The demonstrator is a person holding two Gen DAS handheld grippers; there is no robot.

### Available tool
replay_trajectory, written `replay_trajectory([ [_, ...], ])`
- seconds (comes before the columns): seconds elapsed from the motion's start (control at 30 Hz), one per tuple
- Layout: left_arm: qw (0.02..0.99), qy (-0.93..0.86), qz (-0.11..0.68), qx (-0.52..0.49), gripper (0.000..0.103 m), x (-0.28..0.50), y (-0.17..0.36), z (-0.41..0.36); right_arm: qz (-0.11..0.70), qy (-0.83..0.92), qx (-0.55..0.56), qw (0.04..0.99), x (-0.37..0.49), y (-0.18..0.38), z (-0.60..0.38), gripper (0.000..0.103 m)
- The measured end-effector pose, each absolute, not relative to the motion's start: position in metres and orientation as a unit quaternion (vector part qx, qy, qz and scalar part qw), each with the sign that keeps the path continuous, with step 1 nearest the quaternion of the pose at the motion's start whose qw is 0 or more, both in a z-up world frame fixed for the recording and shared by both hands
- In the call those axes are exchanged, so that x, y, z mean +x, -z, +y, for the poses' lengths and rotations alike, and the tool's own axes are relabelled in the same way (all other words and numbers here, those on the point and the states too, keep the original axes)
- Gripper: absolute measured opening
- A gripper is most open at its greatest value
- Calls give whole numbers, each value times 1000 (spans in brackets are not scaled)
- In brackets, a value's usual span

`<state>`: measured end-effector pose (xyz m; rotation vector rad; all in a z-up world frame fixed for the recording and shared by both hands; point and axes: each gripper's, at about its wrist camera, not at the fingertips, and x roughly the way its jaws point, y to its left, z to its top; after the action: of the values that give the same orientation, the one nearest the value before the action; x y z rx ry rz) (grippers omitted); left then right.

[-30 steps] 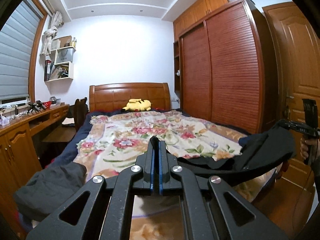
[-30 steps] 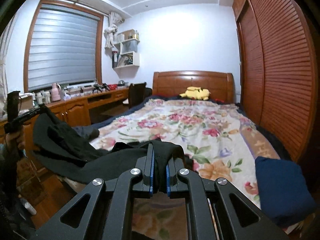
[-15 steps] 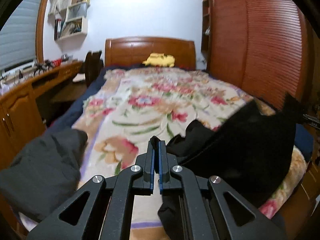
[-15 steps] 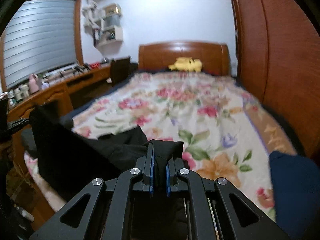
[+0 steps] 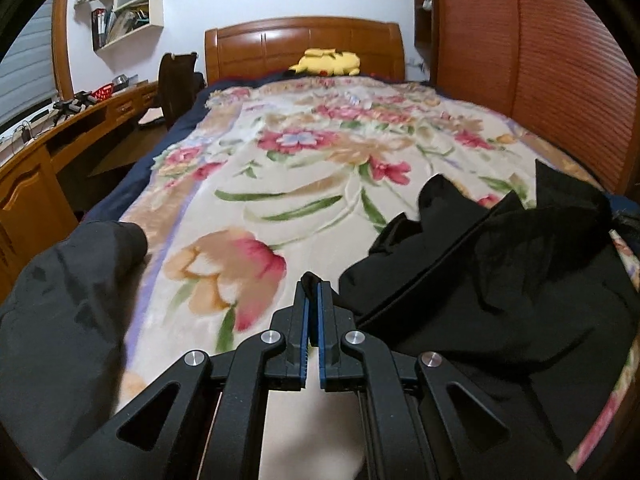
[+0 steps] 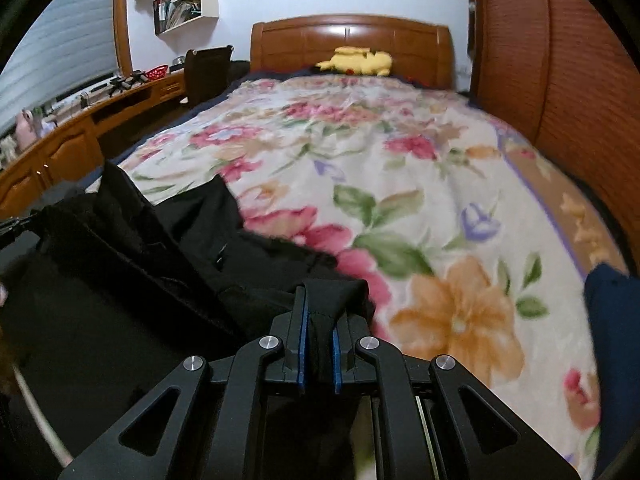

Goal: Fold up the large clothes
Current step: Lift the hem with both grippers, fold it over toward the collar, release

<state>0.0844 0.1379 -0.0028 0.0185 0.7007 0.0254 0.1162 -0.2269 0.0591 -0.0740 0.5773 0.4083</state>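
A large black garment (image 5: pixel 500 272) sags in folds over the near end of the bed, stretched between both grippers. My left gripper (image 5: pixel 312 286) is shut on a thin black edge of it, which pokes out at the fingertips. In the right wrist view the same black garment (image 6: pixel 168 248) spreads to the left, and my right gripper (image 6: pixel 318 292) is shut on a thick bunch of its cloth. Both grippers point down at the floral blanket (image 5: pixel 304 184).
A dark grey garment (image 5: pixel 68 292) lies at the bed's near left corner. A navy blue item (image 6: pixel 612 344) sits at the near right edge. A yellow plush toy (image 5: pixel 326 62) rests by the headboard. A wooden desk (image 5: pixel 44 148) runs along the left, a wardrobe (image 5: pixel 532 64) along the right.
Both grippers came forward and down over the bed, carrying the black garment from the air at the foot of the bed onto the blanket. Their grips are unchanged.
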Motion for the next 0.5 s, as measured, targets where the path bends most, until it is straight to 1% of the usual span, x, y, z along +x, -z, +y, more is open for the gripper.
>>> replay_trajectory([
  [0.17,937,-10,349,-6,4,128,6,144,279,-188,-39,941,152,-63,-210,9],
  [0.33,939,-18,345,1,4,170,0,145,266,-155,-48,950,194,-74,-193,9],
  [0.5,940,-25,339,6,4,197,-5,143,272,-125,-60,952,233,-64,-171,9],
])
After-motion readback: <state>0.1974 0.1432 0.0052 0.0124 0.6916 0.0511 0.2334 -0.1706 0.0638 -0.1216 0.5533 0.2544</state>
